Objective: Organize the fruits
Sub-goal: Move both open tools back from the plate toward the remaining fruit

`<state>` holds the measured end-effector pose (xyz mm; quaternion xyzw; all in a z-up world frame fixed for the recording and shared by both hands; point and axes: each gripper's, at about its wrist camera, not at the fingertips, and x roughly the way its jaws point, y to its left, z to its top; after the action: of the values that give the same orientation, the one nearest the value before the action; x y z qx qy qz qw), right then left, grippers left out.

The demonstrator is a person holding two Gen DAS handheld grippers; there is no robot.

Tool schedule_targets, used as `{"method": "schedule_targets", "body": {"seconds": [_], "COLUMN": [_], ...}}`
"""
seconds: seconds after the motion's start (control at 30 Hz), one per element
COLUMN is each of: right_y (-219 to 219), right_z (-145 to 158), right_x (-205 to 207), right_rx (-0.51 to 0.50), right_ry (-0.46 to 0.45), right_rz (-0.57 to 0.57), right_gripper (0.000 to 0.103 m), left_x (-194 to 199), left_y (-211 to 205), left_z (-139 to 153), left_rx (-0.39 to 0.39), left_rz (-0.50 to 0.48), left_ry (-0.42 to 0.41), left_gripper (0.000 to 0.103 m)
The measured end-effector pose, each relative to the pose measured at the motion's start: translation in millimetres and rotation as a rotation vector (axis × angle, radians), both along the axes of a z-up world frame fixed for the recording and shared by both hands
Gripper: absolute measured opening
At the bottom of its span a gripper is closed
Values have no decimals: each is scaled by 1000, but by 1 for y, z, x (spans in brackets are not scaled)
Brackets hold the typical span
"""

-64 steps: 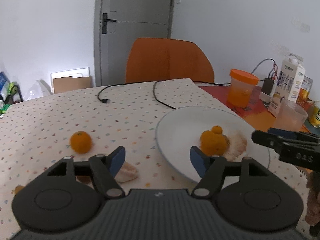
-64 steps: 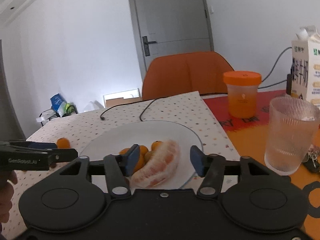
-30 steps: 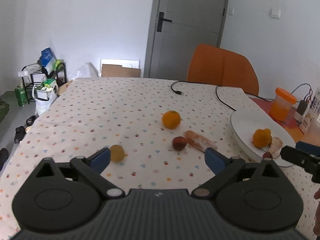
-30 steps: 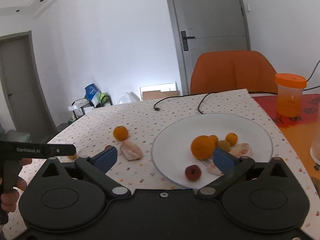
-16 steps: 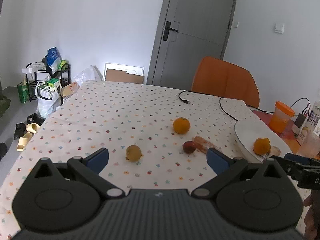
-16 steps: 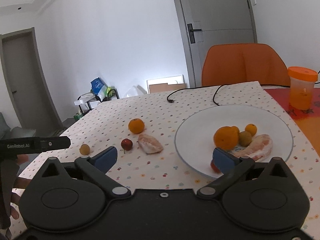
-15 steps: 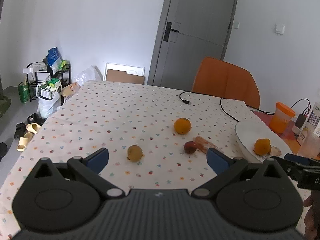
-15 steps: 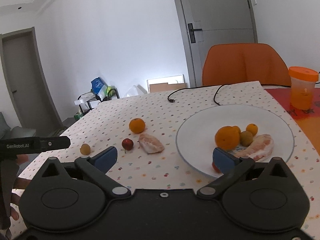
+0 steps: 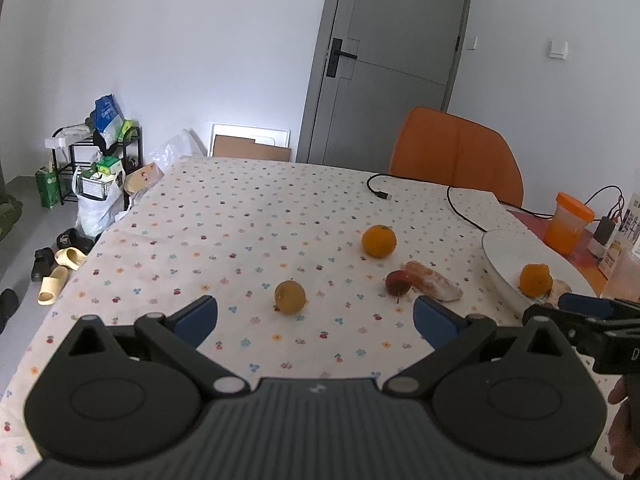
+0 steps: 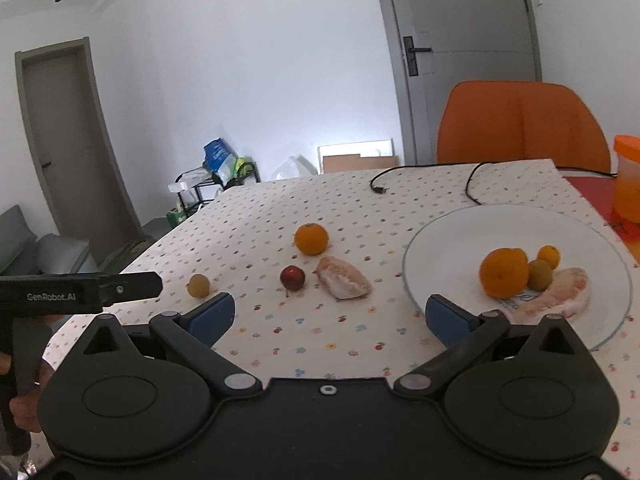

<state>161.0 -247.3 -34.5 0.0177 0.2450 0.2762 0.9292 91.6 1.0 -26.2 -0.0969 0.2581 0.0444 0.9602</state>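
Note:
On the dotted tablecloth lie an orange (image 9: 379, 241) (image 10: 311, 239), a small red fruit (image 9: 397, 283) (image 10: 292, 277), a peeled pomelo segment (image 9: 434, 285) (image 10: 344, 277) and a yellowish round fruit (image 9: 290, 297) (image 10: 199, 285). The white plate (image 10: 448, 236) (image 9: 500, 246) holds an orange (image 10: 504, 273), a small orange (image 10: 548, 256), a brownish fruit (image 10: 540, 275) and a pomelo segment (image 10: 560, 292). My left gripper (image 9: 316, 318) is open and empty, held back from the yellowish fruit. My right gripper (image 10: 328, 316) is open and empty, near the plate's front-left rim.
An orange chair (image 9: 456, 156) stands behind the table. A black cable (image 9: 452, 200) lies across the far side. An orange-lidded jar (image 9: 568, 222), a milk carton and a glass stand to the right of the plate. Shoes and a rack sit on the floor at left.
Both grippers have pulled back from the plate and stand opened wide; the right one let the pomelo segment go onto the plate. In the last half second, hardly any motion.

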Motion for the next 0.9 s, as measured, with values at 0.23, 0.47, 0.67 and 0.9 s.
{"method": "schedule_targets", "body": {"seconds": [0.23,0.47,0.67,0.9], "right_y": [11,16,24,35], "right_z": [-3,-6,-12,-17], "right_x": [2,9,19,28], "right_rx": [3,24,24,3], "right_ry": [12,28,63,80], "right_rz": [44,58,70,76], "right_gripper": [103,103,90,75], "left_x": [3,8,12,19], "left_y": [2,12,21,25], "left_z": [-5,-14,-20,-25], "left_rx": [28,3,-21,-28], "left_rz": [21,37,25,18], "left_ry": [15,38,20,11], "left_gripper": [103,103,100,92]}}
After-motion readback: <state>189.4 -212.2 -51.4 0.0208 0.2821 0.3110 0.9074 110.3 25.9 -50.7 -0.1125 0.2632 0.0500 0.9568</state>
